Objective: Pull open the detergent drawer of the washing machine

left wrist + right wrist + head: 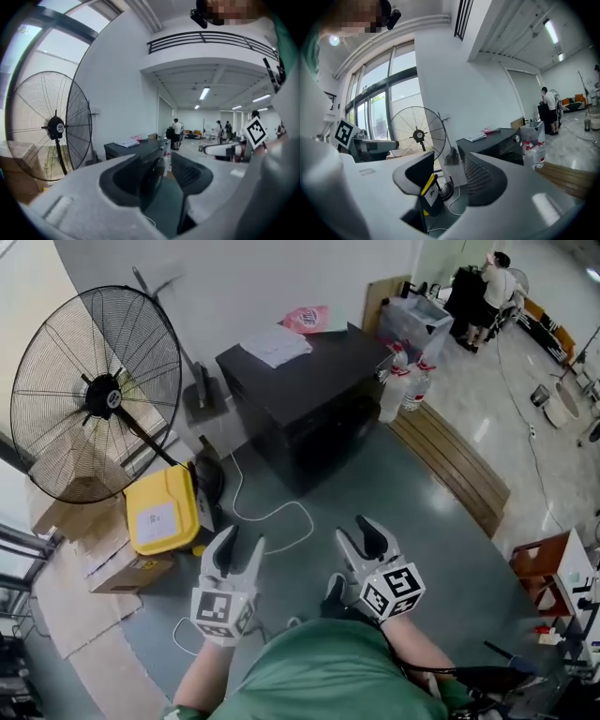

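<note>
The black washing machine (309,399) stands on the floor ahead of me, with papers (275,345) and a pink bag on its top. I cannot make out its detergent drawer; only a knob (516,139) shows on its front panel. The machine (140,150) lies well beyond both pairs of jaws. My left gripper (239,547) is open and empty, low at the left. My right gripper (359,532) is also open and empty, beside it at the right. Both point toward the machine and touch nothing.
A large floor fan (98,390) stands at the left, with a yellow box (161,512) and cardboard boxes (103,554) below it. A white cable (272,517) loops on the floor. Bottles (408,381) and a wooden bench (450,460) sit right of the machine. A person (492,292) stands far back.
</note>
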Demonstrator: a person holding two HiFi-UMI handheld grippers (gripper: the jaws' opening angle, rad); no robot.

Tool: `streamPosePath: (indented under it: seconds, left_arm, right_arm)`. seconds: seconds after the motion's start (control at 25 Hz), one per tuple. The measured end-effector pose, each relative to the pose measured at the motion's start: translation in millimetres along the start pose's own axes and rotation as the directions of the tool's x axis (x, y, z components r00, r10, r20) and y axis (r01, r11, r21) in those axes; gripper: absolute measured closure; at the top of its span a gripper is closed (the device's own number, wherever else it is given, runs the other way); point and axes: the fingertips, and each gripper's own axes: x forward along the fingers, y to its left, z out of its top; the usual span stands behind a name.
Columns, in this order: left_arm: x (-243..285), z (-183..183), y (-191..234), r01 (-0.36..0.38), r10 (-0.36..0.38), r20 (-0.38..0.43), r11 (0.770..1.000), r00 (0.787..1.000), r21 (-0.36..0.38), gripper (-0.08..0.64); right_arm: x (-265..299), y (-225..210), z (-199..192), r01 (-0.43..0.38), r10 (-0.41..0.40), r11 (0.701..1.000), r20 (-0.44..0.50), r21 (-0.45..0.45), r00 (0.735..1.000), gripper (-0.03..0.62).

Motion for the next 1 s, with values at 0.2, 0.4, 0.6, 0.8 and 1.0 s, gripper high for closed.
streamPosePath:
  seconds: [0.2,0.4,0.6,0.8,1.0]
  left_arm:
    - [56.4,16.7,-7.2,-0.056,0.057,-0.032,0.998,0.998,0.028,0.354]
    - [108.2,24.3,-21.4,-0.074,0.077,-0.061,0.996,0.995,0.043,0.354]
    - [139.7,32.3,-24.9,-0.087,0.093,-0.076,0.994,0.993,0.069,0.354]
    - [168.9,34.4,-23.3,-0.066,0.073,-0.090,0.994,0.993,0.085,0.357]
    - [207.7,38.0,-20.6,0.004,0.005,-0.090,0.996,0.996,0.089,0.357]
  right_arm:
    - [37.1,-53.5,14.9,-0.081,0.082,0.996,-0.017,0.045,0.996,0.405]
    - [62.6,-100.5,24.3,-0.131,0.134,0.988,-0.029,0.079,0.991,0.405]
    - [79.1,-129.4,29.3,-0.171,0.175,0.980,-0.035,0.101,0.984,0.405]
    - [93.9,-148.7,26.9,-0.184,0.191,0.974,-0.039,0.133,0.981,0.405]
    - [107.8,-167.3,26.5,-0.174,0.182,0.967,-0.028,0.186,0.983,0.405]
